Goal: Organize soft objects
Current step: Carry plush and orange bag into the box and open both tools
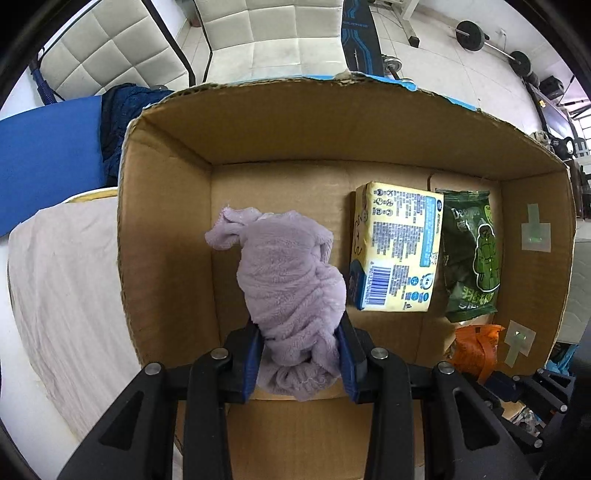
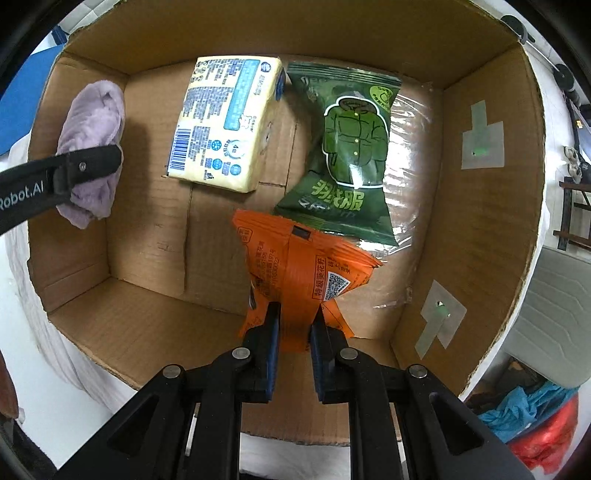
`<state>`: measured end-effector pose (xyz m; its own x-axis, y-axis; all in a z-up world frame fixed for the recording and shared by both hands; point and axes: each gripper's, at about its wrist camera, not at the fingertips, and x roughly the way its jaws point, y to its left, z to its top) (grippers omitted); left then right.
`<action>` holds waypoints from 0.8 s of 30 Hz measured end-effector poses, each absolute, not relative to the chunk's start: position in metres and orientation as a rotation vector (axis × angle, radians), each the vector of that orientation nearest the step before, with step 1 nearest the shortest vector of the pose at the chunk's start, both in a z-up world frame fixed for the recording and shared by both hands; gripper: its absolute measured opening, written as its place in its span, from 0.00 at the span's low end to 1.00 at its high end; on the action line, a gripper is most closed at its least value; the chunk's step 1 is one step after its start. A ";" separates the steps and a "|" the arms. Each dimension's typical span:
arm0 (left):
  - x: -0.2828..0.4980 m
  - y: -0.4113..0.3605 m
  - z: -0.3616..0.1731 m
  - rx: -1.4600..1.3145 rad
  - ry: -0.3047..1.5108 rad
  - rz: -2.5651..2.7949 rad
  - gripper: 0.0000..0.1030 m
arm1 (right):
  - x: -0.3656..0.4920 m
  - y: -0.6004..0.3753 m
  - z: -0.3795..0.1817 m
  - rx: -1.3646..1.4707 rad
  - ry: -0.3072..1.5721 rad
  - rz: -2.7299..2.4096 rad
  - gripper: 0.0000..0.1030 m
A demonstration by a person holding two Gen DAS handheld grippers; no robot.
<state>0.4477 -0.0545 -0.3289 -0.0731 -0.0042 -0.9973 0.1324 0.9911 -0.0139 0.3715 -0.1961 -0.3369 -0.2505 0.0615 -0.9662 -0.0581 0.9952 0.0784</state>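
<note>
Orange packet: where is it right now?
The orange packet is clamped in the right gripper, hanging inside the cardboard box near its front wall, just below the green packet in the right wrist view.

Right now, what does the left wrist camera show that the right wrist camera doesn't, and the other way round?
Only the left wrist view shows the white padded chairs, the barbell and the left gripper shut on the purple cloth. Only the right wrist view shows the right gripper pinching the orange packet and its printing. Both show the cardboard box, the yellow pack and the green bag.
</note>
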 end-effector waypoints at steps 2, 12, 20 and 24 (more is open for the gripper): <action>0.452 -0.056 -0.331 0.102 1.640 -0.117 0.34 | 0.371 -0.194 -0.339 -0.005 1.824 0.119 0.17; 0.458 -0.051 -0.321 0.069 1.631 -0.085 0.53 | 0.367 -0.197 -0.329 0.045 1.818 0.116 0.49; 0.437 -0.044 -0.286 0.063 1.554 -0.086 0.89 | 0.363 -0.202 -0.306 0.071 1.766 0.102 0.98; 0.421 -0.040 -0.268 0.066 1.516 -0.070 0.92 | 0.354 -0.204 -0.289 0.069 1.723 0.089 1.00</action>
